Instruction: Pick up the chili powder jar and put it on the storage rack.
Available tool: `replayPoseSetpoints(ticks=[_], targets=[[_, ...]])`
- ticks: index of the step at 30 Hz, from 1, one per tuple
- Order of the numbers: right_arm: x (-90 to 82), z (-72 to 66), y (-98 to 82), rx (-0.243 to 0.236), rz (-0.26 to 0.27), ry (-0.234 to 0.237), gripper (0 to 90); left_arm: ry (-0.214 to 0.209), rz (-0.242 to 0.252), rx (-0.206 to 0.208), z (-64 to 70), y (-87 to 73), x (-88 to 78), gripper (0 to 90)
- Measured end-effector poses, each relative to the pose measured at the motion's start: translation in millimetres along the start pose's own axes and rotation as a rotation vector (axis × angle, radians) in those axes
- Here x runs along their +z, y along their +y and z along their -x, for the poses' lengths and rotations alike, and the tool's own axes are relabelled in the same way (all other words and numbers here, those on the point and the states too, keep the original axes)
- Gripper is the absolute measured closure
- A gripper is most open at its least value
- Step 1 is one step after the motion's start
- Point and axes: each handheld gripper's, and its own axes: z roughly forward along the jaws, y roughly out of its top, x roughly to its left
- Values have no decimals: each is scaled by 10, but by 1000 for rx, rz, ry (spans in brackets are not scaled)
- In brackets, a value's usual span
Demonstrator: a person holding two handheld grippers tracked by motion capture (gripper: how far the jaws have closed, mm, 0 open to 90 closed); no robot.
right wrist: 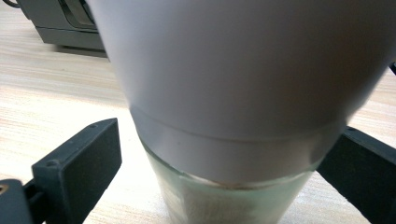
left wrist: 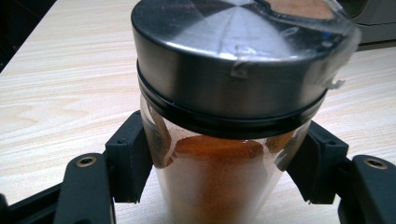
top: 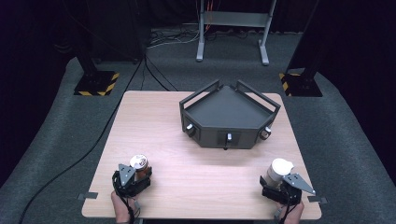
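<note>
A glass spice jar [top: 139,163] with a metal lid and orange-brown powder stands at the table's front left. My left gripper [top: 138,176] is shut on it; in the left gripper view both black pads [left wrist: 130,163] press the jar [left wrist: 219,93] below its lid, with the gripper [left wrist: 219,172] centred on the glass. At the front right stands a jar [top: 279,169] with a white lid and pale contents. My right gripper [top: 276,181] sits around it. In the right gripper view [right wrist: 224,182] the left jaw stands clear of the jar [right wrist: 243,84], with bare table showing in between.
A dark grey angular tray [top: 243,137] with three knobs on its front walls and raised rails sits at the table's back centre. The wooden table [top: 196,172] lies between the two jars. Cables and stand bases are on the floor beyond.
</note>
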Motion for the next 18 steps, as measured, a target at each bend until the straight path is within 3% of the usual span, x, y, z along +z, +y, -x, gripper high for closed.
replayPoseSetpoints(ticks=[18], targets=[[1,3,2,-1,-1,2,0,-45,21,40,52,150,-49,317]])
